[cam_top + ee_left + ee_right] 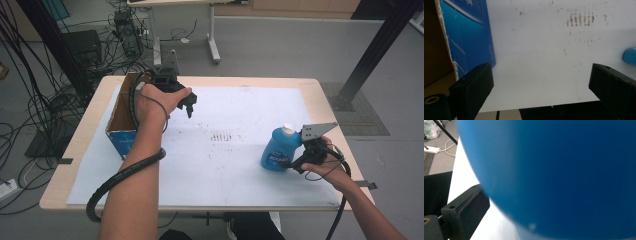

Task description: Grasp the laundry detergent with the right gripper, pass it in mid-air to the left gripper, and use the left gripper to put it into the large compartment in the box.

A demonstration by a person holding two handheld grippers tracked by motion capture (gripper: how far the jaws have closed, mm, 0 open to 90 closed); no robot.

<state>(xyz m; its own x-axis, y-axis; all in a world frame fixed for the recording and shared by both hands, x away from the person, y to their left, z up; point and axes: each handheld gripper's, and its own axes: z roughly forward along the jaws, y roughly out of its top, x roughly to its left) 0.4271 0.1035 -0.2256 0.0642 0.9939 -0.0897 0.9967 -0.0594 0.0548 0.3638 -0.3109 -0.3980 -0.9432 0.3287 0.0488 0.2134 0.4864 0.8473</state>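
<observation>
While the right claw (292, 162) grips the blue bottle (278, 149) standing upright at the bench's (210, 82) right side, the left claw (187, 106) hangs spread and empty — just beside the open cardboard box (122, 117).

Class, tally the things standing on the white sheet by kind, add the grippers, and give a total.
Blue bottle: 1
Open cardboard box: 1
Grippers, left gripper and right gripper: 2
Total: 4
</observation>
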